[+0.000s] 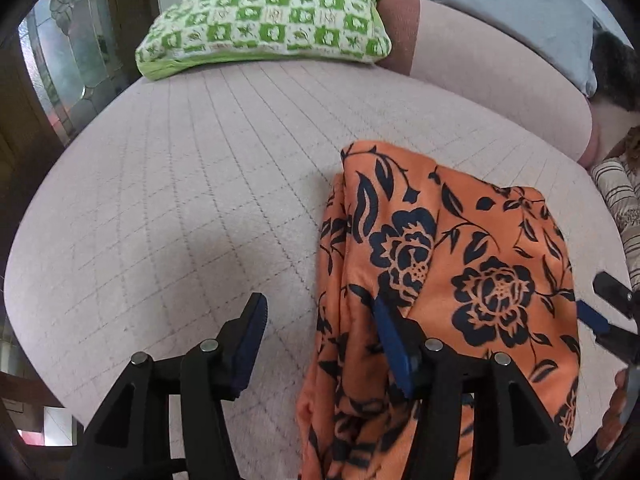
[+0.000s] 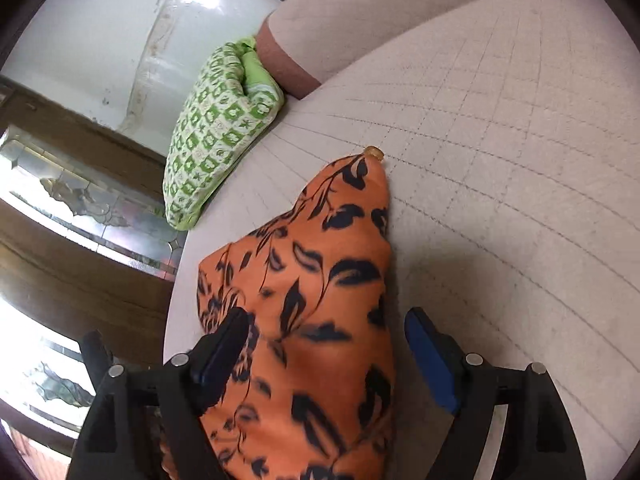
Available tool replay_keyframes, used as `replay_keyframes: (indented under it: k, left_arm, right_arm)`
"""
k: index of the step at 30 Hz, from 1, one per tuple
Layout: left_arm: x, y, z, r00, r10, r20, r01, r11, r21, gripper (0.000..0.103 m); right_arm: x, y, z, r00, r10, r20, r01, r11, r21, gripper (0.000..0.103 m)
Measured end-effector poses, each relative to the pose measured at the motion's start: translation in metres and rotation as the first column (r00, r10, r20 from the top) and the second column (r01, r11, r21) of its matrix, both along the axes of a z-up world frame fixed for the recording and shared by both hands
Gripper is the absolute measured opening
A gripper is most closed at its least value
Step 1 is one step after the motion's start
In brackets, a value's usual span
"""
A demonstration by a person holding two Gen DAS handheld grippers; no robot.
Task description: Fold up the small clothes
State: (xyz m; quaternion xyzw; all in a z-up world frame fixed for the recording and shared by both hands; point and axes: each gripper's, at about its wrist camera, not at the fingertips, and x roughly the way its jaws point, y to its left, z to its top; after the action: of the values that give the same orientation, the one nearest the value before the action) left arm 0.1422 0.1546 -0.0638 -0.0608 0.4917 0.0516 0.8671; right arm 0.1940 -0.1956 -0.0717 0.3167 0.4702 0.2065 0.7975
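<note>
left gripper (image 1: 320, 344) jaws spread wide, right gripper (image 2: 326, 350) jaws spread wide, both angled down, right's tips (image 1: 592, 316) showing at left view's edge

Open quilted bedspread (image 1: 180, 200) stretching left of the orange garment (image 1: 460, 260); green checked pillow (image 1: 264, 20) blocking far edge, bolster (image 1: 500, 64) lying behind.

I see soft daylight, glare off the window (image 2: 24, 344), fisheye bending at edges, cloth (image 2: 304, 320) slightly blurred.
</note>
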Motion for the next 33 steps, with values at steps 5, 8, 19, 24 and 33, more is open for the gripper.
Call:
replay_keyframes:
  k: [5, 8, 19, 24, 33]
  left_arm:
    - [-0.018, 0.009, 0.008, 1.0, 0.008, 0.007, -0.008, 1.0, -0.009, 0.063]
    - [-0.024, 0.016, 0.003, 1.0, 0.019, -0.005, -0.02, 0.999, -0.044, 0.063]
    - [-0.017, 0.02, 0.006, 0.998, -0.011, 0.063, 0.022, 0.984, -0.174, 0.073]
    - [-0.002, 0.019, -0.015, 0.998, -0.058, 0.037, 0.066, 0.966, -0.252, 0.082]
    - [0.006, 0.018, -0.038, 0.99, -0.139, -0.013, 0.123, 0.915, -0.384, 0.043]
  right_arm:
    - [-0.022, -0.008, -0.002, 1.0, 0.001, -0.023, 0.0, 0.999, 0.05, 0.083]
    - [-0.032, -0.011, -0.01, 0.999, 0.02, -0.045, -0.018, 0.999, 0.047, 0.083]
    - [-0.023, 0.01, -0.013, 0.997, 0.068, -0.033, -0.067, 0.997, 0.033, 0.084]
    - [-0.014, 0.009, -0.02, 0.997, 0.056, -0.052, -0.054, 0.998, 0.036, 0.084]
    - [-0.005, 0.035, -0.026, 0.992, 0.113, -0.056, -0.114, 0.993, -0.006, 0.078]
